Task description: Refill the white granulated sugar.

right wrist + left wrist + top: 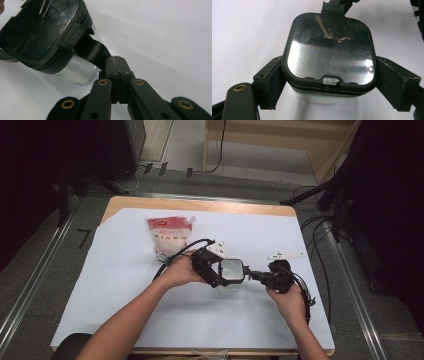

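Observation:
A clear container with a black-rimmed, glossy lid (231, 271) stands on the white sheet at mid table. My left gripper (220, 272) comes at it from the left. In the left gripper view its pads (272, 85) press on both sides of the container (329, 50), so the left gripper (329, 85) is shut on it. My right gripper (251, 275) reaches in from the right. In the right gripper view its jaws (116, 65) stand together, pinching the black latch flap (93, 50) that hangs from the lid's edge (37, 32).
A red and white pouch (167, 234) lies behind the left hand. The white sheet (125, 285) covers most of the wooden table (200, 204). Cables trail on the floor to the right (320, 240).

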